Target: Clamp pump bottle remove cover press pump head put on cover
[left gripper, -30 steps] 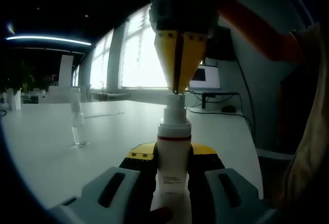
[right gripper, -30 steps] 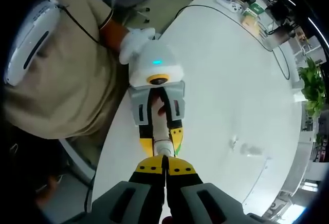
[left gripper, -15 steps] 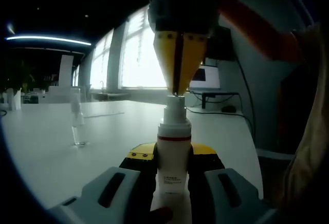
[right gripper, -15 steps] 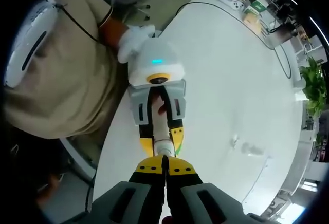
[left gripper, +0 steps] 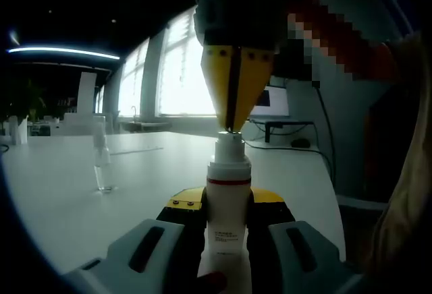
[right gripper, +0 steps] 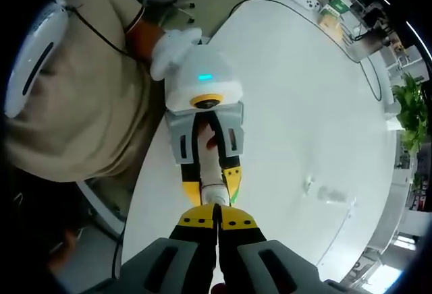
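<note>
Here, left gripper (left gripper: 227, 203) clamps pump bottle (left gripper: 228, 199), right gripper (left gripper: 233, 129) jaws closed

We cannot see the pump bottle's (left gripper: 227, 203) base, cut off at the frame's bottom edge. Its label print is too small to read. Items on the counter's (right gripper: 297, 105) upper right stay indistinct.

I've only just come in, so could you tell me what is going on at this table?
A person is working a pump bottle with two handheld grippers. The left gripper clamps the bottle's body and holds it upright above the white table. The right gripper, jaws closed together, comes from above with its tips on the pump head, pressing it. The clear cover stands apart on the table.
</note>
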Demonstrator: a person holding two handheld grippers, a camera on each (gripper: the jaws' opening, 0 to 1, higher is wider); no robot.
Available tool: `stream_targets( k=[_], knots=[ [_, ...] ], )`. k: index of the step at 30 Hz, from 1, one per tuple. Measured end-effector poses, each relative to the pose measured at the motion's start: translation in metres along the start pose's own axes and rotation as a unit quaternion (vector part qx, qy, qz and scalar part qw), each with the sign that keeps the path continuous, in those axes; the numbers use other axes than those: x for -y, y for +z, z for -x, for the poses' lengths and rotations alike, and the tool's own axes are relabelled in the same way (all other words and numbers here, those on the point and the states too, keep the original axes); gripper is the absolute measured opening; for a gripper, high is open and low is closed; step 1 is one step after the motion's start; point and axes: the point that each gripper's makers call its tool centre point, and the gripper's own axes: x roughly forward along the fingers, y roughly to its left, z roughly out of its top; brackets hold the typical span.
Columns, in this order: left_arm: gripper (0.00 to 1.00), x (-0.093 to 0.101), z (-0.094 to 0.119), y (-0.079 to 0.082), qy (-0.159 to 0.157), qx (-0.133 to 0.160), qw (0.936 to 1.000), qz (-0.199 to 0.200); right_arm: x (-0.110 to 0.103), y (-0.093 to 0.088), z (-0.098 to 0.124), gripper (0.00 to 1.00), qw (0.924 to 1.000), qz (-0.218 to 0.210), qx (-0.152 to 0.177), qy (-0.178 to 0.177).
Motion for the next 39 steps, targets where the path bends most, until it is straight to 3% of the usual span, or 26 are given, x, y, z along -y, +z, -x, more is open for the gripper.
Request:
stream_targets(
  k=[39],
  knots=[
    [0.14, 0.0004, -0.0003, 0.0003, 0.0, -0.001, 1.0, 0.001, 0.0007, -0.0002, 0.0069, 0.0, 0.9996, -0.008, 0.026, -0.003]
  ],
)
